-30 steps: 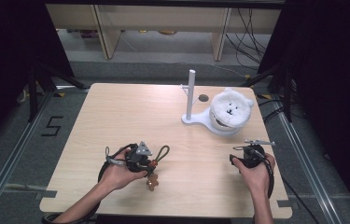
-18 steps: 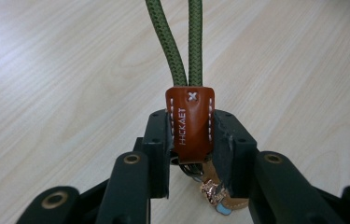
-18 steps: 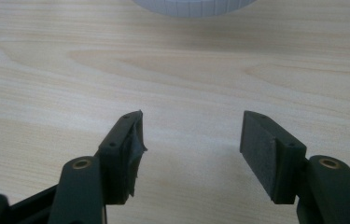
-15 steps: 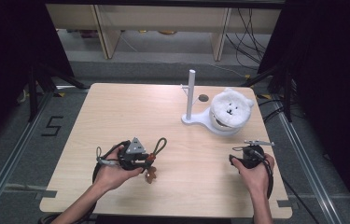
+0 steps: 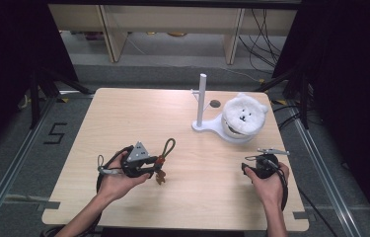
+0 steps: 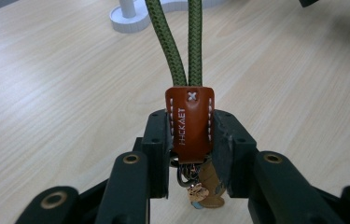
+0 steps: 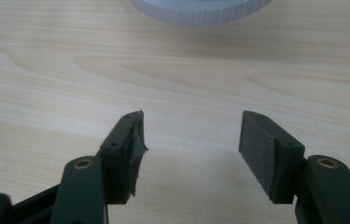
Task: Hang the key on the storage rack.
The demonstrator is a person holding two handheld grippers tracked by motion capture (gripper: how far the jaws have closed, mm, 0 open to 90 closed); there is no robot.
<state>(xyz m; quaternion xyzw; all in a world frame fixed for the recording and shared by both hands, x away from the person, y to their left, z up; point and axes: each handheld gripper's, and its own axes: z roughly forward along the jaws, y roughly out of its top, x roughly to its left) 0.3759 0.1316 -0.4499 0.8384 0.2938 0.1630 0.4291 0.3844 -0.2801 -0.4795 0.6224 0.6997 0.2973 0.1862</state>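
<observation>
- Left gripper view: the left gripper (image 6: 190,140) has its black jaws clamped on the brown leather tab (image 6: 190,122) of a keychain, one pad pressing each side of the tab.
- A doubled olive-green cord loop (image 6: 178,44) rises out of the tab's top, and metal rings with a small brown charm (image 6: 204,191) hang below it between the jaws.
- High view: that gripper (image 5: 154,164) sits over the front-left part of the wooden table (image 5: 123,113), gripped by the person's left hand (image 5: 118,178); the cord loop (image 5: 167,146) sticks out past the jaws toward the table's middle and the charm (image 5: 160,177) dangles just under them.
- Right gripper view: the right gripper (image 7: 190,140) has its jaws spread wide apart, with bare tabletop between them and the rim of a white base (image 7: 200,11) ahead.
- High view: the right gripper (image 5: 266,157) is at the front-right of the table, in the right hand (image 5: 269,180), well apart from the keychain.
- Behind it, a white stand (image 5: 202,101) with an upright post shares its base with a white plush bear (image 5: 244,114).
</observation>
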